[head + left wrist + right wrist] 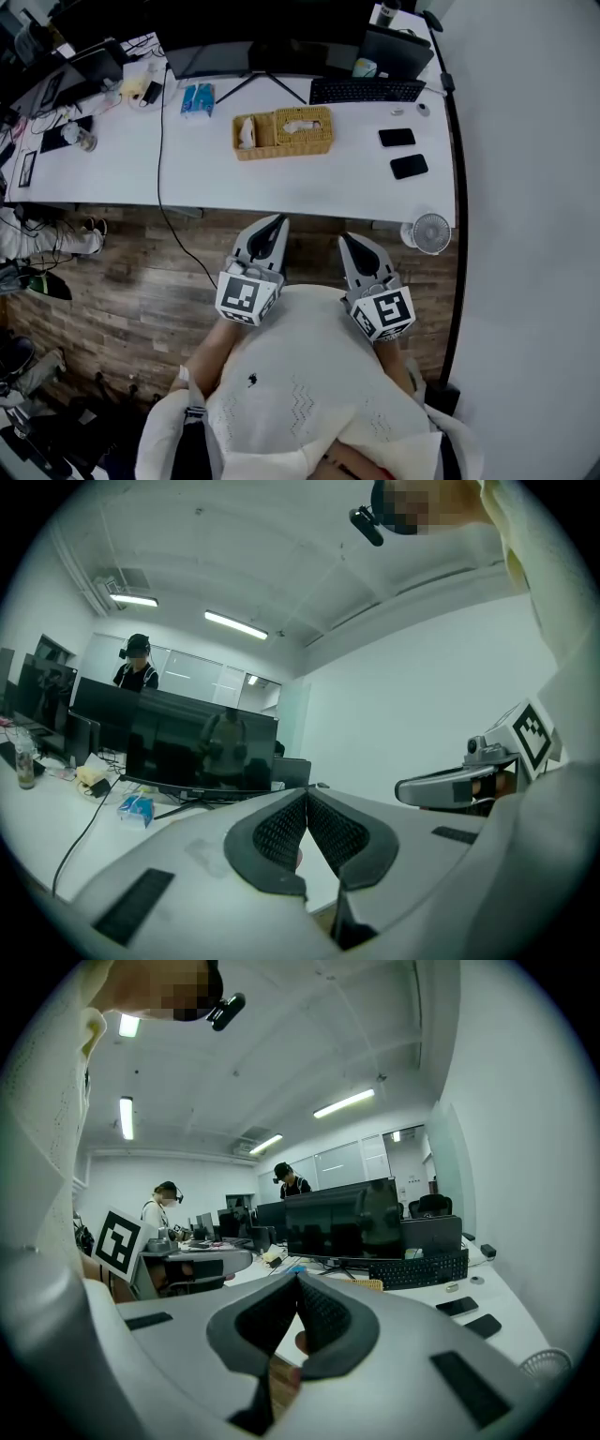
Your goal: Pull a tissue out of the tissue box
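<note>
- Tucked against my chest, left tongs (272, 225) and right tongs (352, 242) point toward the desk. Both are clenched tip to tip with nothing between them. I judge this a ready pose, with the reach not yet begun.
- Far ahead, mid-desk, stands the wicker tissue box (282, 133), well apart from both tongs. A white tissue (300, 125) pokes up from its top, handy to pinch.
- The white desk (309, 187) carries a keyboard (366, 91) far right, two phones (397, 138) right of the box and a blue packet (197, 99) to its left.
- Wooden floor (141, 281) lies between me and the desk, and a small fan (431, 232) shows by the desk's near right corner.
- Beyond the desk, other people (293, 1181) work at monitors.
</note>
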`<state>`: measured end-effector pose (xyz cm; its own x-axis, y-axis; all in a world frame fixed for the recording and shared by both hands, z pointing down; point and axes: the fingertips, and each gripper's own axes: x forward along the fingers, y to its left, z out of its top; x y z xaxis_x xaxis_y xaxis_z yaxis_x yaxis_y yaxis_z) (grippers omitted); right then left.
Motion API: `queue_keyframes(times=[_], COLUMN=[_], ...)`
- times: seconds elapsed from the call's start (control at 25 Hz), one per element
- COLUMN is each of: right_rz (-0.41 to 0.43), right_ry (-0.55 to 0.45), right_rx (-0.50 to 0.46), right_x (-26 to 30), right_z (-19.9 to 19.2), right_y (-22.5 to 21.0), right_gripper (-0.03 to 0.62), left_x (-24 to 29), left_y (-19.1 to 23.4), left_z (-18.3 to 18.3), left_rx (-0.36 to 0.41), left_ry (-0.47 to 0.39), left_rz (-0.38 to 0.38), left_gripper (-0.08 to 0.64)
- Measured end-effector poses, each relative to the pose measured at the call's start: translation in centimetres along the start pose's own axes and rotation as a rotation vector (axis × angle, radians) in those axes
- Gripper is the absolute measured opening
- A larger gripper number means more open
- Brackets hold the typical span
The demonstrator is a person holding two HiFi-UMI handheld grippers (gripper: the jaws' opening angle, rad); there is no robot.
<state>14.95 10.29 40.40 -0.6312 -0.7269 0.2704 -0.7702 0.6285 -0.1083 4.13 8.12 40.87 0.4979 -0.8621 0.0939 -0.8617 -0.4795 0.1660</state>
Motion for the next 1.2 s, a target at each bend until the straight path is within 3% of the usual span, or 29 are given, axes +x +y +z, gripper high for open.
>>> queue_keyframes(times=[0.68,1.2], right_rz=[-0.073,-0.138], right_ry=[0.046,0.064], right_rx=[-0.007,0.012], right_x=[11.5,18.7], right_z=[3.4,4.4], right_y=[-2.9,-4.9], right_gripper=[0.002,0.002], left_x=[8.6,14.0], left_y=[9.9,16.7], left_z=[1.5,-0.1], left_rx=[0.009,0.016], left_ry=[0.039,0.097], left_rz=[-0.091,-0.141], left_gripper=[0.014,0.014])
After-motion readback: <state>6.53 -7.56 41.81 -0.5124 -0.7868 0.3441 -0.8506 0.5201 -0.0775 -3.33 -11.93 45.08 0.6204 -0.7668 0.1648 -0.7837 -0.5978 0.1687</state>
